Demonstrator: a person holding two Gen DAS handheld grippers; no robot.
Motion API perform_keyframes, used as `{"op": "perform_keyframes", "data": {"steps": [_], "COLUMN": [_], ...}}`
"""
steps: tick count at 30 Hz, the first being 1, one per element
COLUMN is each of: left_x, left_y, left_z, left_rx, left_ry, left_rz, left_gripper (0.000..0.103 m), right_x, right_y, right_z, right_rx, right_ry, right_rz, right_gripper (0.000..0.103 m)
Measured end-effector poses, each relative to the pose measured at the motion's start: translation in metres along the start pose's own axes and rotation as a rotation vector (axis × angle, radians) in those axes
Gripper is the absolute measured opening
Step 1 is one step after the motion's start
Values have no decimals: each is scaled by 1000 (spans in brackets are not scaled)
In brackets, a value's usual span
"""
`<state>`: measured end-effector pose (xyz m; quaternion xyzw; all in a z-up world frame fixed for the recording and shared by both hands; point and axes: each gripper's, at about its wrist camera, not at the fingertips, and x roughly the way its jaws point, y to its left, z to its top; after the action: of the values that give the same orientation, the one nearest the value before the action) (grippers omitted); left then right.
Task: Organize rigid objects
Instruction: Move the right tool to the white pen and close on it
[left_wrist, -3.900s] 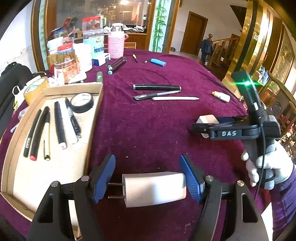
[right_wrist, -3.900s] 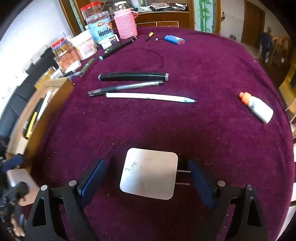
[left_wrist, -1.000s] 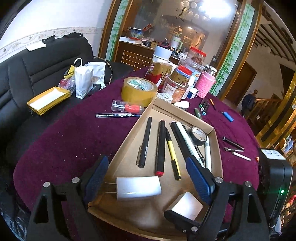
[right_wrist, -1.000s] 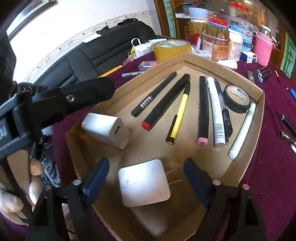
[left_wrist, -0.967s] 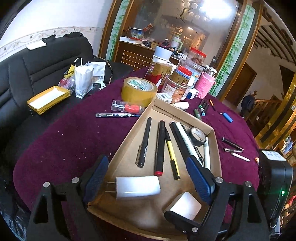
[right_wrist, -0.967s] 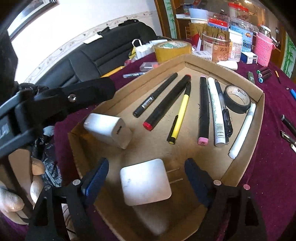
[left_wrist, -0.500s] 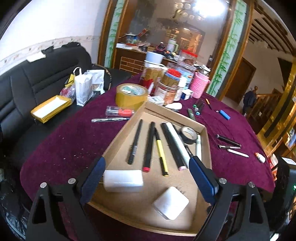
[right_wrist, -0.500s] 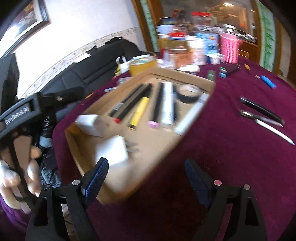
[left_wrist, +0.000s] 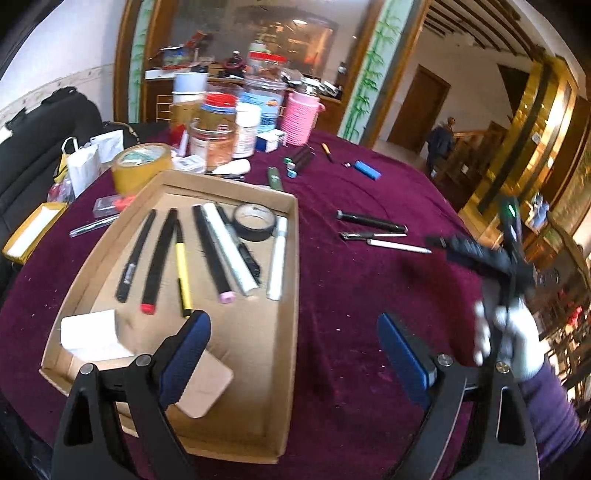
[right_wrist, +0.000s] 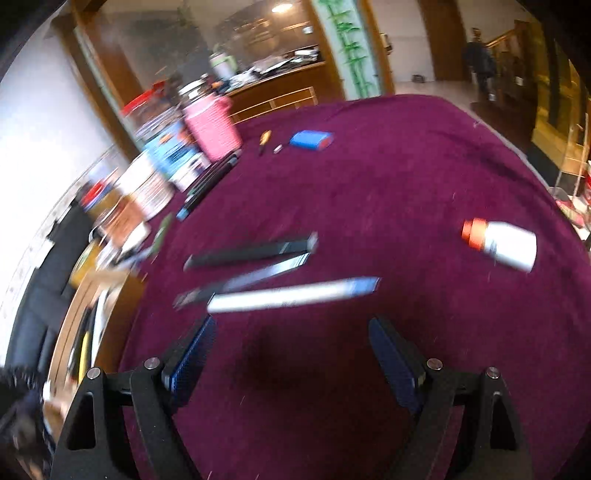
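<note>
A cardboard tray (left_wrist: 291, 280) on the purple tablecloth holds several pens, a black tape roll (left_wrist: 255, 226) and two white plug adapters (left_wrist: 88, 334) (left_wrist: 201, 386) at its near end. My left gripper (left_wrist: 293, 347) is open and empty above the tray's near right edge. My right gripper (right_wrist: 291, 349) is open and empty above the cloth, just short of a white pen (right_wrist: 291, 295), a silver pen (right_wrist: 243, 280) and a black pen (right_wrist: 251, 251). These three pens also show in the left wrist view (left_wrist: 373, 227). The right wrist view is blurred.
A white bottle with an orange cap (right_wrist: 502, 242) lies right of the pens. A blue lighter (right_wrist: 310, 140), markers and a pink jar (right_wrist: 212, 125) with other jars stand at the back. A tape roll (left_wrist: 142, 166) sits behind the tray. The tray's edge (right_wrist: 81, 306) shows at left.
Both grippers have let go of the white adapters, which now lie in the tray. The right gripper has swung right to the loose pens; the left gripper has shifted right over the tray's edge.
</note>
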<state>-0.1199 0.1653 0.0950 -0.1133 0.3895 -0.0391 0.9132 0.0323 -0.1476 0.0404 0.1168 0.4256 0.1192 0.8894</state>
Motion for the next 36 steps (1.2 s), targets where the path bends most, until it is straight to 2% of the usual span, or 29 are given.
{"op": "perform_keyframes", "data": {"steps": [3, 5, 6, 7, 10, 11, 13, 15, 17, 19, 20, 21, 22, 25, 28, 30, 32, 34, 36], "left_x": [1, 1, 2, 2, 7, 11, 23, 38, 49, 59, 64, 68, 73, 96, 129, 160, 187, 216, 237], "left_y": [-14, -19, -22, -24, -26, -26, -30, -37, -45, -54, -59, -65, -69, -92, -117, -132, -143, -154, -162], "left_z": [2, 4, 6, 8, 16, 18, 25, 31, 37, 45, 49, 52, 55, 66, 77, 85, 90, 90, 80], "left_rx": [29, 42, 51, 57, 66, 65, 61, 59, 62, 89, 109, 134, 155, 259, 360, 418, 467, 550, 630], "left_ry": [-3, 0, 2, 1, -2, 5, 31, 65, 85, 91, 92, 93, 95, 110, 136, 167, 184, 206, 251], "left_rz": [16, 11, 8, 7, 11, 8, -16, -54, -72, -65, -56, -50, -48, -49, -45, -34, 0, 62, 103], "left_gripper": [91, 91, 91, 91, 91, 91, 91, 91, 91, 91, 91, 91, 91, 91, 91, 91, 91, 90, 76], "right_x": [27, 47, 58, 58, 50, 47, 40, 38, 41, 43, 44, 43, 40, 32, 30, 31, 28, 30, 32], "right_y": [-11, -14, -11, -7, 9, 16, 32, 41, 50, 60, 63, 66, 66, 52, 27, 5, -14, -27, -29], "right_z": [27, 34, 33, 33, 16, 9, -4, -12, -17, -24, -26, -27, -26, -26, -17, -9, -4, 1, 3], "right_rx": [15, 9, 6, -28, -71, -100, -173, -222, -293, -383, -419, -431, -444, -438, -354, -255, -160, -92, -66], "right_ry": [33, 94, 151, 140, 238, 260, 289, 258, 209, 146, 134, 145, 155, 151, 161, 181, 196, 201, 204], "right_rz": [6, 14, 33, 23, 165, 177, 182, 133, 55, -77, -91, -64, -79, -151, -174, -128, -29, 35, 59], "right_gripper": [88, 88, 89, 89, 92, 92, 92, 92, 85, 54, 42, 22, 14, 12, 12, 12, 12, 12, 12]}}
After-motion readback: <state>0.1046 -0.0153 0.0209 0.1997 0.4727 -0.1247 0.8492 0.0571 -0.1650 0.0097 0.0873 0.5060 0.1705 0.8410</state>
